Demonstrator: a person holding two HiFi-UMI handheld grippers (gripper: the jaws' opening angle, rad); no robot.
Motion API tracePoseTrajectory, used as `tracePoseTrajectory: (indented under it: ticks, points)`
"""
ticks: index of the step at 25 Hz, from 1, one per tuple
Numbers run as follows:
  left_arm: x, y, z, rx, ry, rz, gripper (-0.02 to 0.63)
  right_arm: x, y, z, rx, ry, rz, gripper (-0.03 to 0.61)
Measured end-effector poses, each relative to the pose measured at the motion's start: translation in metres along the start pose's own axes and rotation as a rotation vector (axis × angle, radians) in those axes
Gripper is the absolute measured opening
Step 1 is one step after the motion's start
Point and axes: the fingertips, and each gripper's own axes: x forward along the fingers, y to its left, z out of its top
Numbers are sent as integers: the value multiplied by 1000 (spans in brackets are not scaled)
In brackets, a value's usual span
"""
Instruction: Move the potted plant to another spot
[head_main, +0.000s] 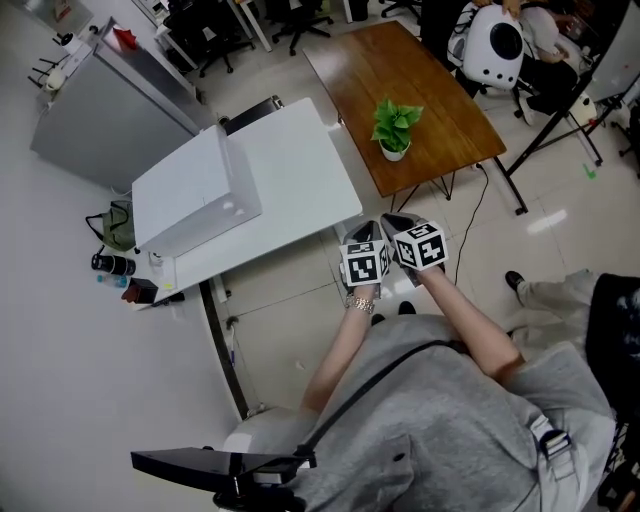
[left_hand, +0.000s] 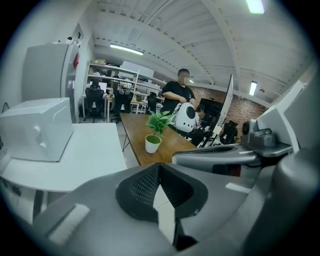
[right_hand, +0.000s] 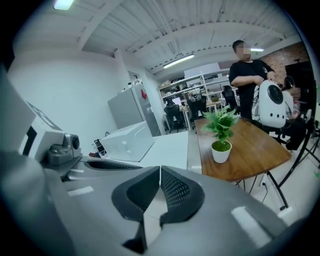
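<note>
The potted plant (head_main: 393, 128), green leaves in a small white pot, stands near the front edge of a brown wooden table (head_main: 430, 80). Both grippers hover over the floor short of that table, side by side and apart from the plant. My left gripper (head_main: 363, 233) is shut and holds nothing. My right gripper (head_main: 399, 223) is shut and empty too. In the left gripper view the plant (left_hand: 154, 135) lies straight ahead beyond the left gripper's (left_hand: 159, 166) touching jaws. In the right gripper view the plant (right_hand: 221, 136) is ahead and to the right of the right gripper (right_hand: 160, 169).
A white table (head_main: 300, 190) with a white box (head_main: 195, 190) on it stands left of the wooden table. A grey cabinet (head_main: 100, 110) is further left. A person with a white rounded pack (right_hand: 272, 106) stands at the wooden table's far side. Black stand legs (head_main: 560, 130) spread at the right.
</note>
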Motion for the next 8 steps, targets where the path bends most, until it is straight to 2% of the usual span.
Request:
tracePoseTrajectory:
  ticks: [8]
  points:
    - [3,-10,12,19,-15,8,15,-6,-7,9,-10,-12,23,0]
